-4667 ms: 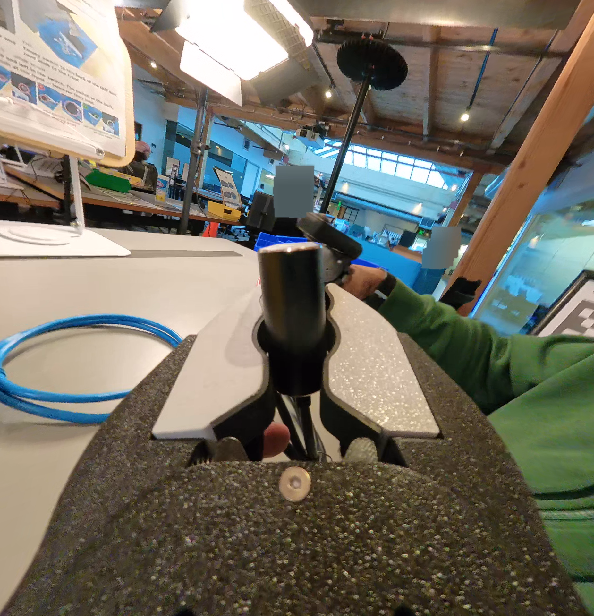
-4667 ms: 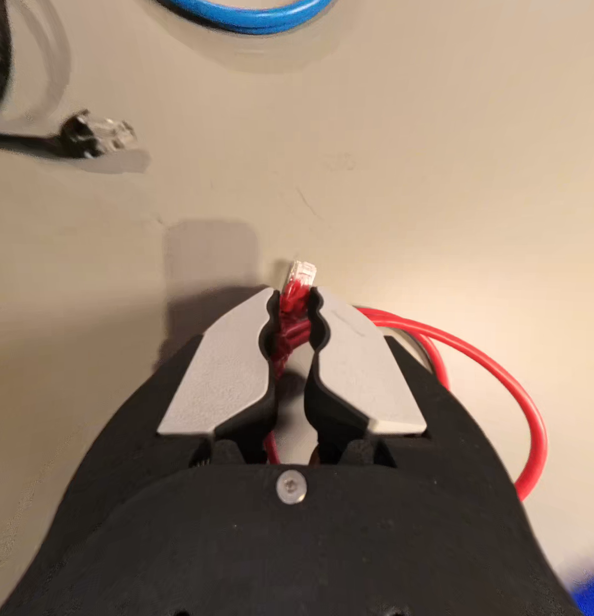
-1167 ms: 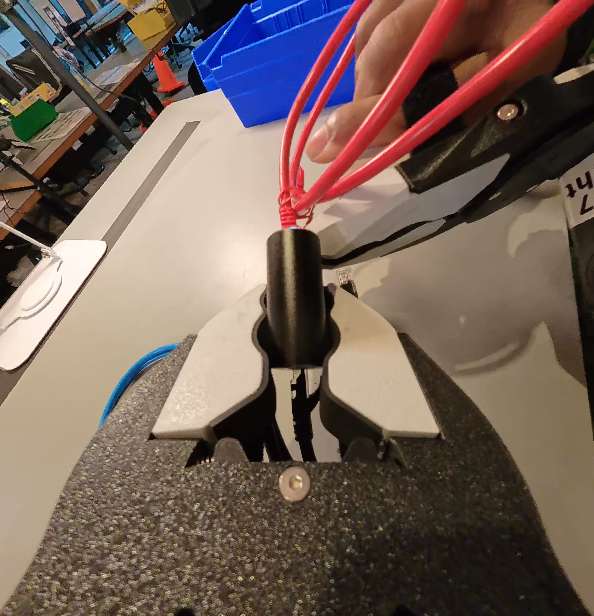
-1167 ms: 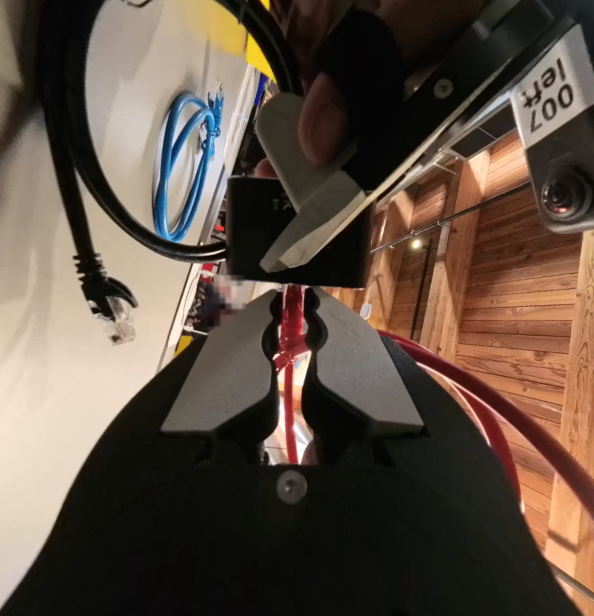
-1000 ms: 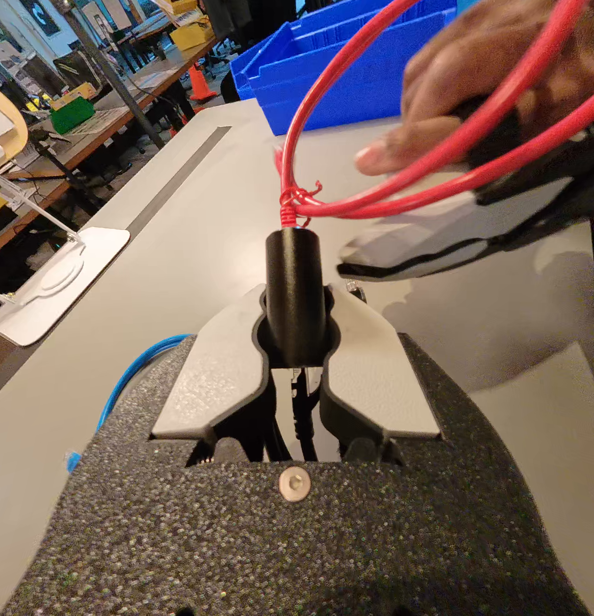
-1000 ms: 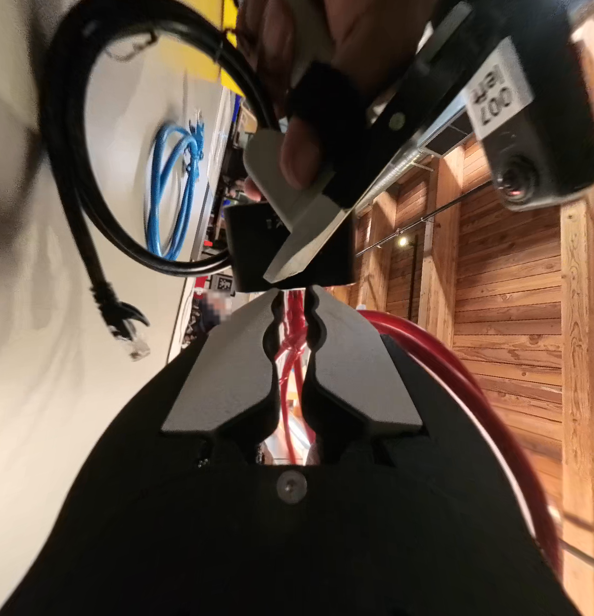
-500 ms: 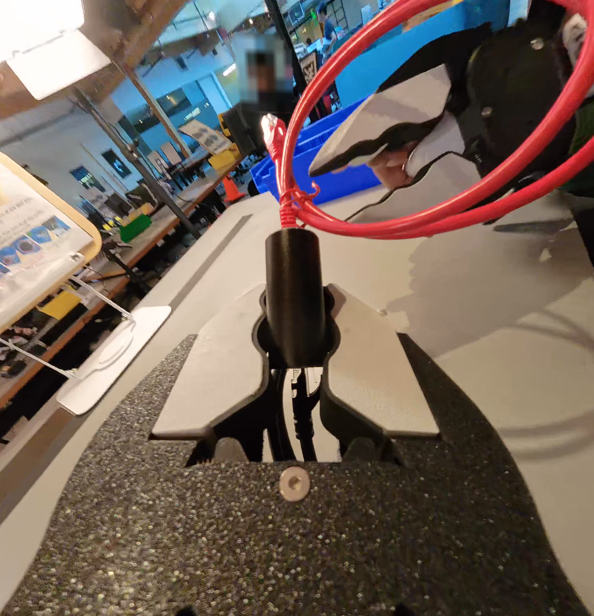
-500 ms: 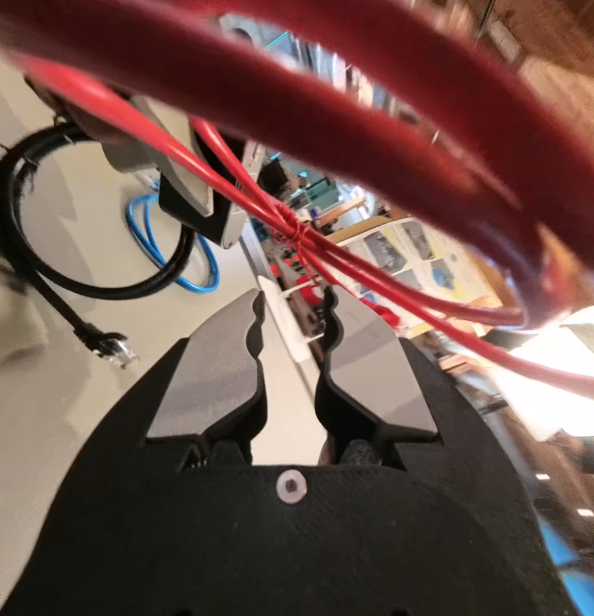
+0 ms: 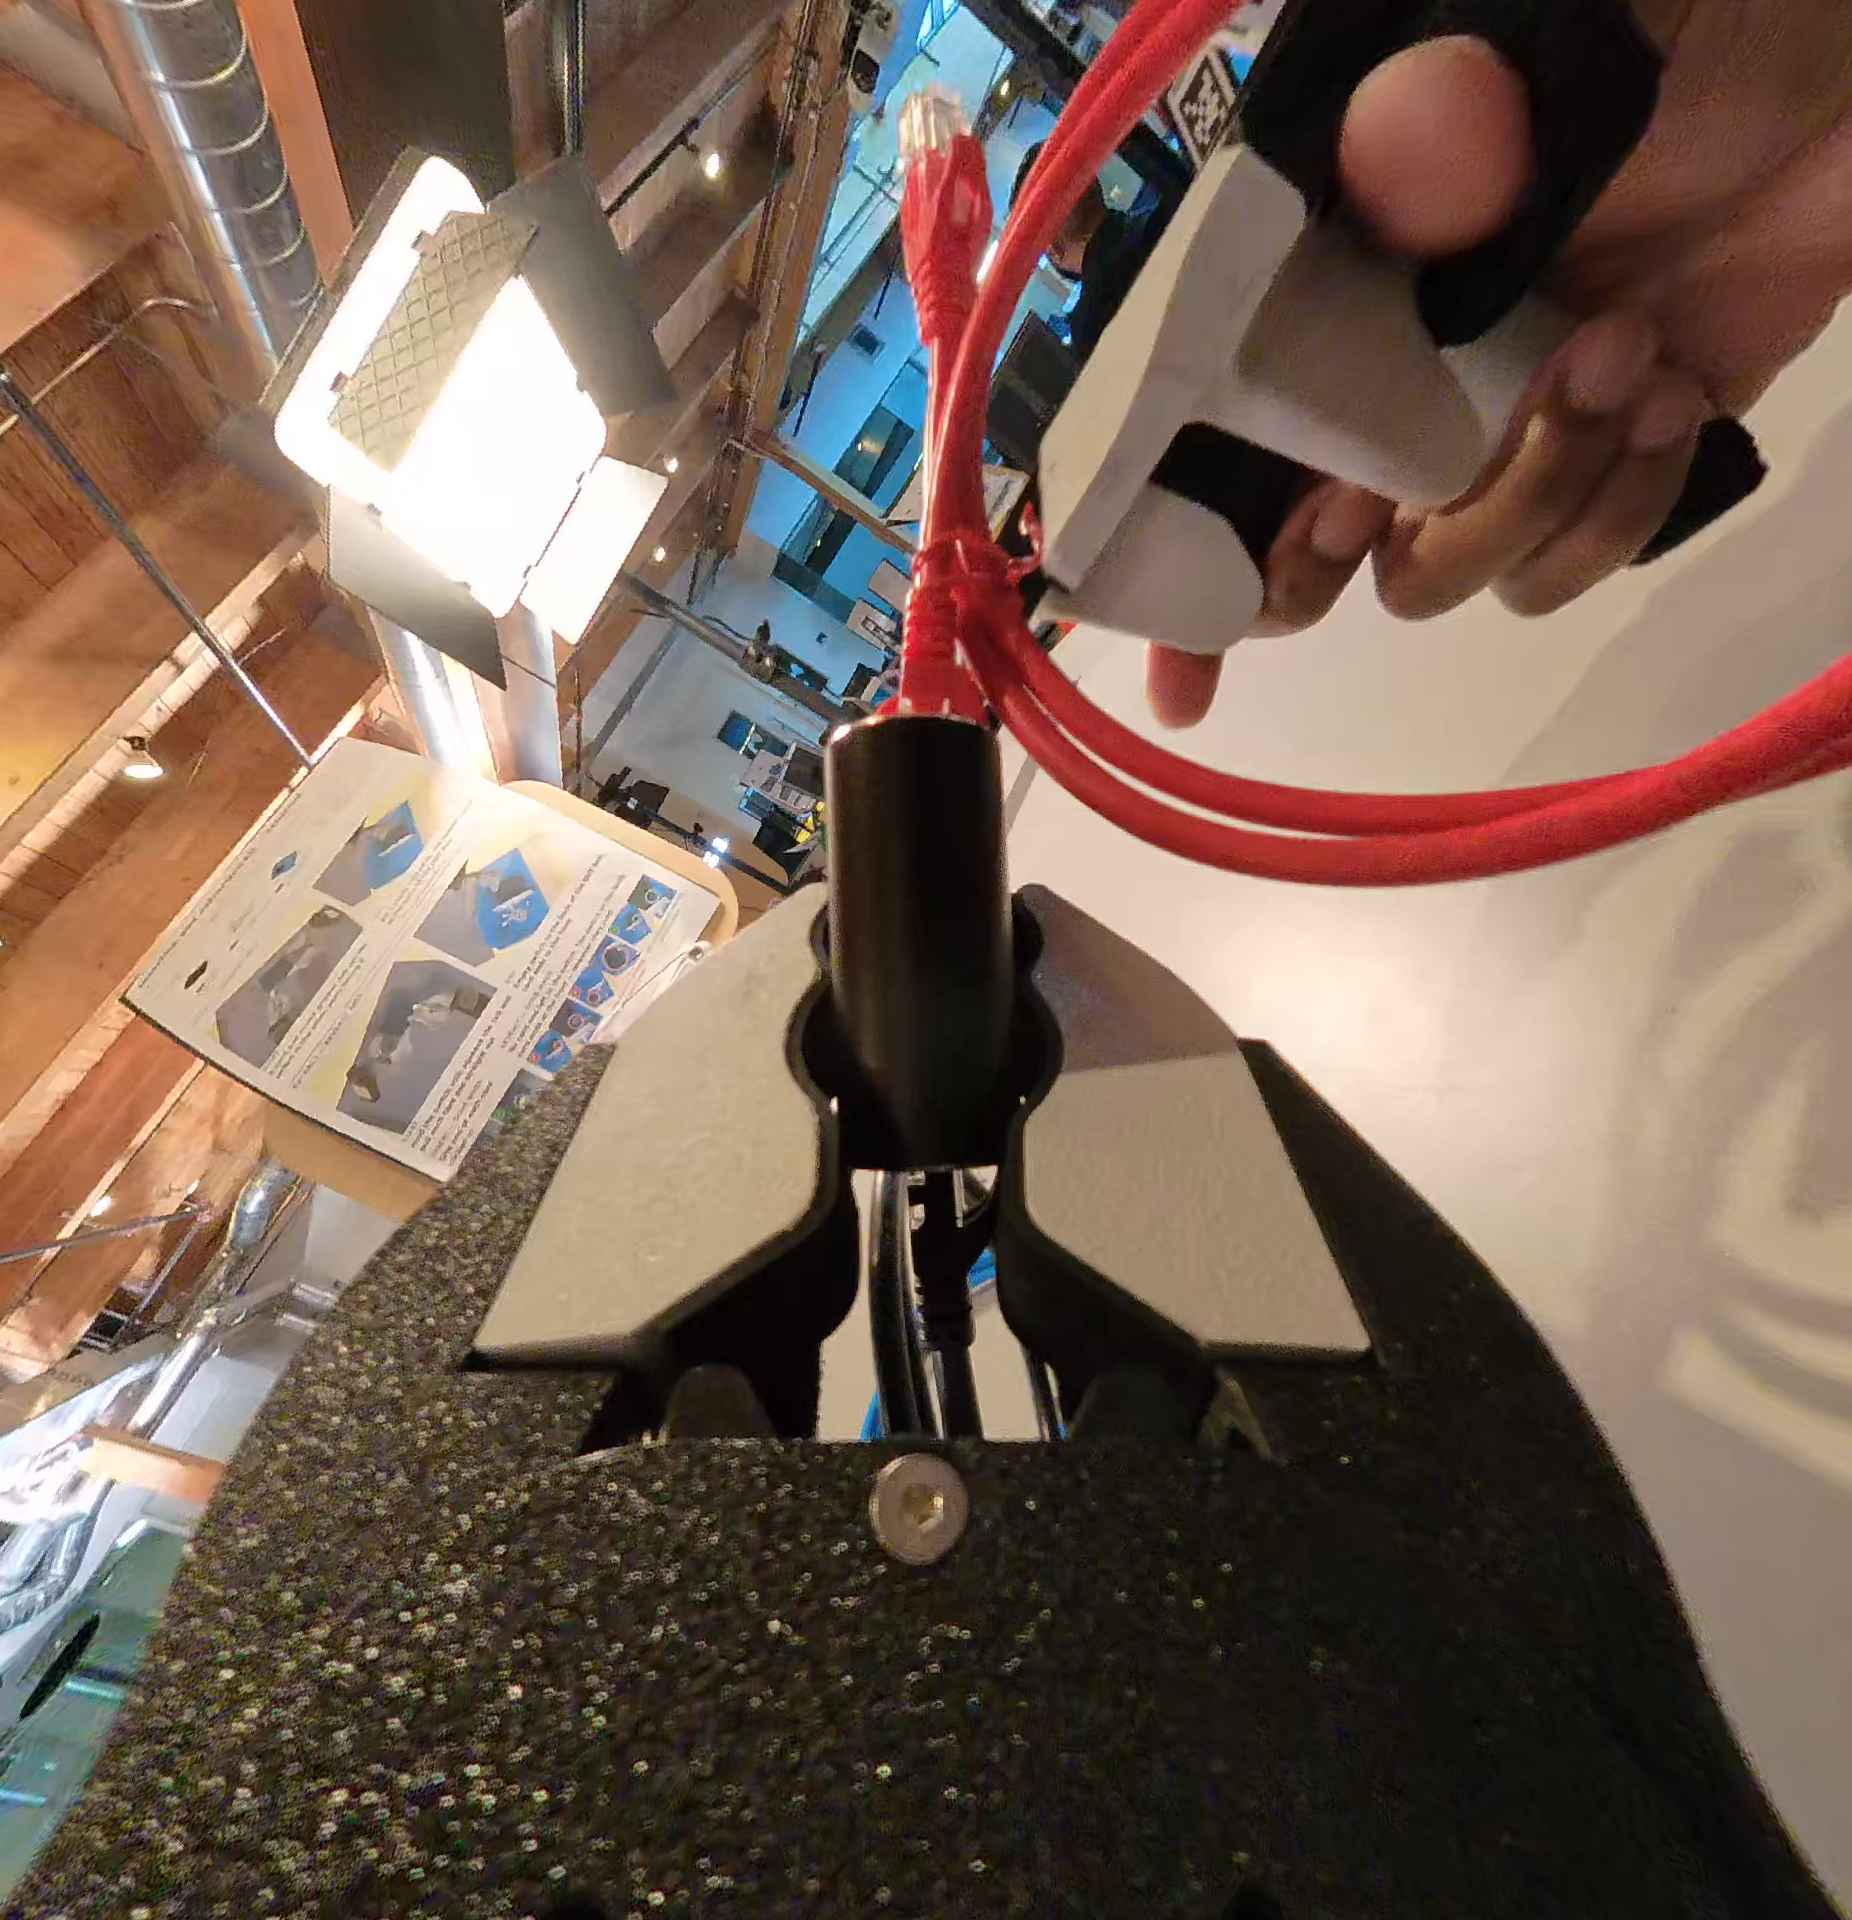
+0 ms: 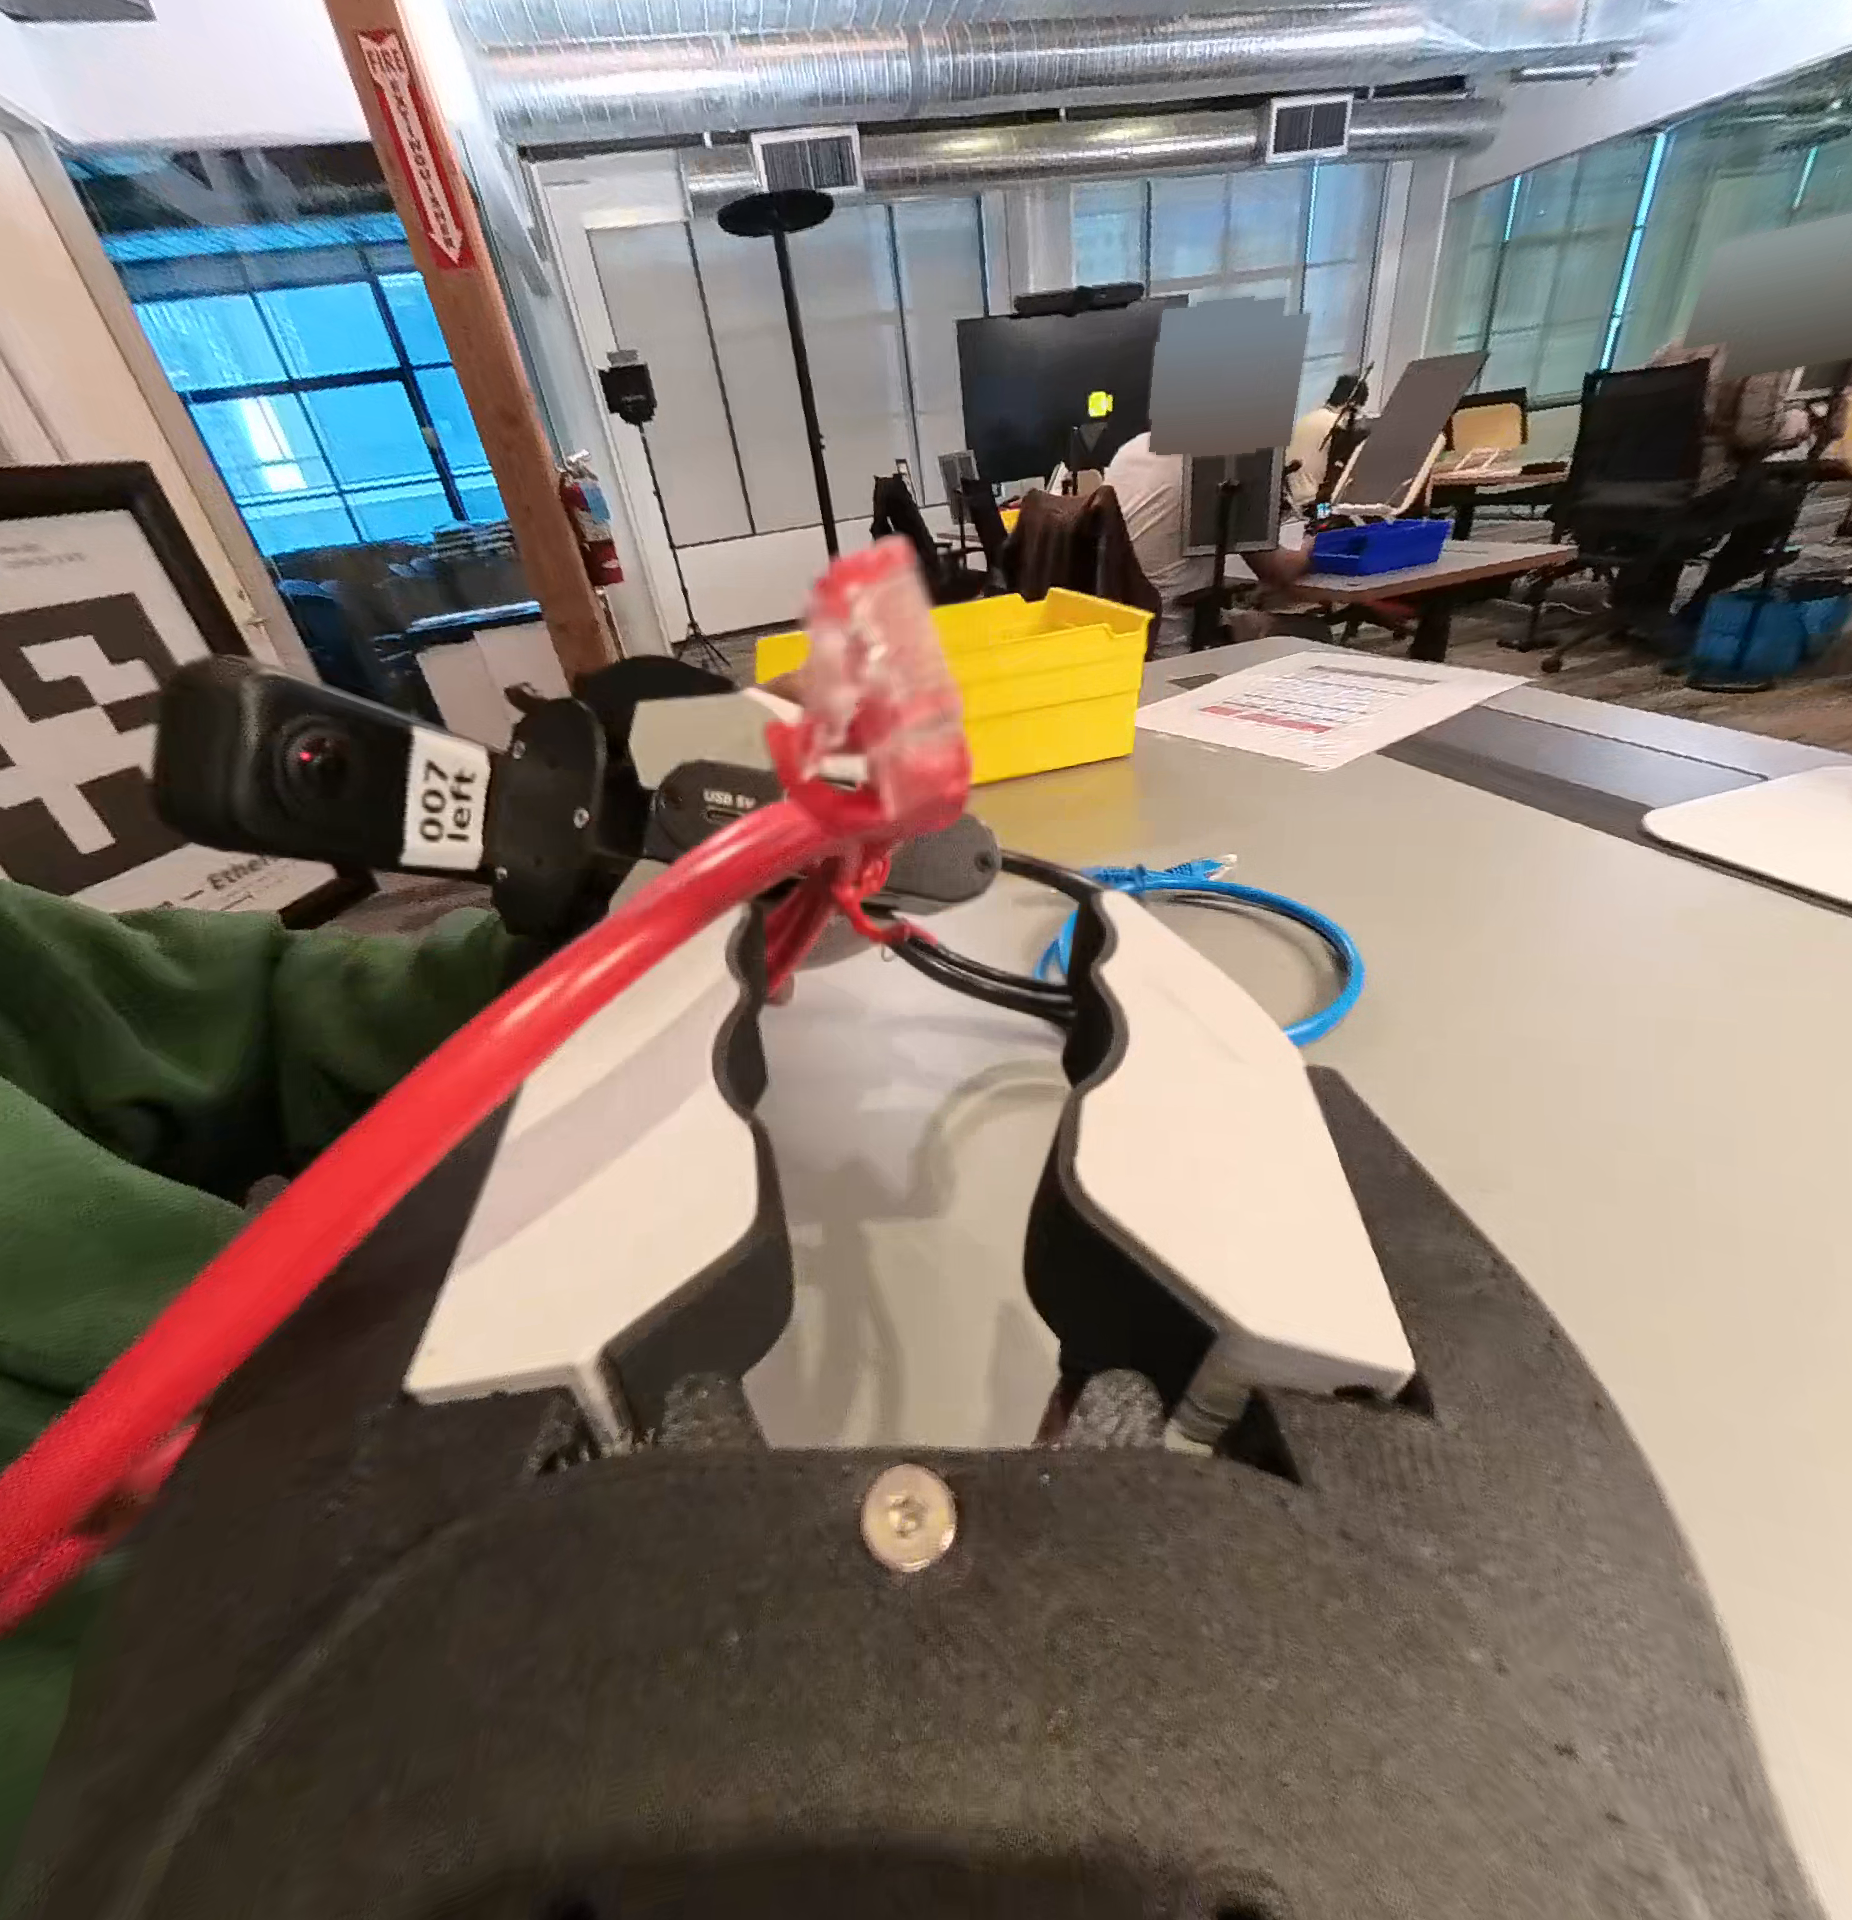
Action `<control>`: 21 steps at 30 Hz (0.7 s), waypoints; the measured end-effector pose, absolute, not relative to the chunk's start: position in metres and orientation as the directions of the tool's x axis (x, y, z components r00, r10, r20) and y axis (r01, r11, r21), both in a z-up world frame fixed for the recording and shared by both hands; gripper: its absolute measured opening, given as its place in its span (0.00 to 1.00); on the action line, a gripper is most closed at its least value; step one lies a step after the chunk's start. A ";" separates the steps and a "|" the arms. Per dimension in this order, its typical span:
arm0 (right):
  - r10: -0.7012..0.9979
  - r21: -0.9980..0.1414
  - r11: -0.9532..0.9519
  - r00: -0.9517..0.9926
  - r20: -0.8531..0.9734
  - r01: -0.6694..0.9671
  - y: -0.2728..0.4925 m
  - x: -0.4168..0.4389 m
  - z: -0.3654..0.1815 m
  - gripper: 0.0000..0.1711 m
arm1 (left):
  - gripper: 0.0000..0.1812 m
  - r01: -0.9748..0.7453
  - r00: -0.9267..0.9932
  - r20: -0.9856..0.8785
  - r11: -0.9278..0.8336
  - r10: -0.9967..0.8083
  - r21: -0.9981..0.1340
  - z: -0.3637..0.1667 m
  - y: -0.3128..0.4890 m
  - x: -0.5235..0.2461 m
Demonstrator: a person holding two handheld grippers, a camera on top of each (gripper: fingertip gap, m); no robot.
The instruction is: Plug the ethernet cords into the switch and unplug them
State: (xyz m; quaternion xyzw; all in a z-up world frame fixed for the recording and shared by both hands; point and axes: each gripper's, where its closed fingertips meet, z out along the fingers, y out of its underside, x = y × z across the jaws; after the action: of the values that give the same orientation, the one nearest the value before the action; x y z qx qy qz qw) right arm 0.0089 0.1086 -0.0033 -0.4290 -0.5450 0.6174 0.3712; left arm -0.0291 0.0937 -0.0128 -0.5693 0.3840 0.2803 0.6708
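Note:
My left gripper (image 9: 922,925) is shut on a small black switch (image 9: 917,894) and holds it in the air, tilted up. A coiled red ethernet cord (image 9: 1265,821) is plugged into the switch's far end. Its free plug (image 9: 937,156) sticks up. A black cord (image 9: 943,1309) hangs from the switch's near end. My right gripper (image 10: 917,956) is open and empty. The red cord (image 10: 402,1122) lies across its left finger, with the red plug (image 10: 870,707) just ahead. The left gripper (image 10: 589,779) and switch (image 10: 735,800) are close in front.
A hand holds the right gripper (image 9: 1161,499) at the upper right of the left wrist view. On the grey table (image 10: 1524,1039) lie a blue cord (image 10: 1317,966), a yellow bin (image 10: 1026,675), a paper sheet (image 10: 1317,696) and a white base (image 10: 1774,831). A green sleeve (image 10: 122,1039) is at left. The gap from one gripper's tips to the other's is roughly 5 cm.
My right gripper, shut on the red cord a second ago, has opened and let go. My left gripper has tilted up toward the ceiling with the switch. The right view has swung level.

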 end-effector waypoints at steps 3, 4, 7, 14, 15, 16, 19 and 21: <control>0.918 -0.991 -0.136 -0.378 -0.117 -0.022 0.095 0.005 0.000 0.28 | 0.15 -0.841 0.509 -0.860 0.204 -0.017 -0.502 -0.010 0.093 -0.025; 0.924 -0.991 -0.128 -0.368 -0.106 -0.035 0.093 0.003 0.001 0.25 | 0.15 -0.853 0.490 -0.872 0.205 0.000 -0.480 -0.010 0.092 -0.024; 0.929 -0.990 -0.125 -0.360 -0.091 -0.073 0.085 0.002 0.005 0.20 | 0.16 -0.877 0.452 -0.892 0.196 0.022 -0.439 -0.012 0.092 -0.022; 0.931 -0.985 -0.140 -0.352 -0.096 -0.101 0.081 0.004 0.005 0.09 | 0.15 -0.894 0.420 -0.906 0.193 0.050 -0.404 -0.011 0.091 -0.020; 0.928 -0.984 -0.146 -0.358 -0.100 -0.103 0.080 0.004 0.005 0.09 | 0.15 -0.895 0.418 -0.907 0.193 0.053 -0.401 -0.011 0.090 -0.020; 0.926 -0.984 -0.149 -0.362 -0.102 -0.102 0.080 0.004 0.005 0.09 | 0.15 -0.897 0.415 -0.908 0.194 0.056 -0.398 -0.011 0.090 -0.020; 0.917 -0.983 -0.169 -0.376 -0.133 -0.066 0.080 0.003 0.001 0.09 | 0.15 -0.909 0.391 -0.919 0.182 0.056 -0.376 -0.013 0.089 -0.020; 0.906 -0.979 -0.202 -0.387 -0.175 -0.032 0.081 0.002 -0.003 0.09 | 0.15 -0.910 0.387 -0.921 0.178 0.045 -0.374 -0.016 0.089 -0.020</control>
State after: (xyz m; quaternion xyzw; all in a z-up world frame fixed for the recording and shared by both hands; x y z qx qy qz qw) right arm 0.0025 0.0811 -0.0026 -0.4209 -0.5189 0.6512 0.3600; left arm -0.0196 0.0892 -0.0158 -0.5240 0.4126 0.3692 0.6472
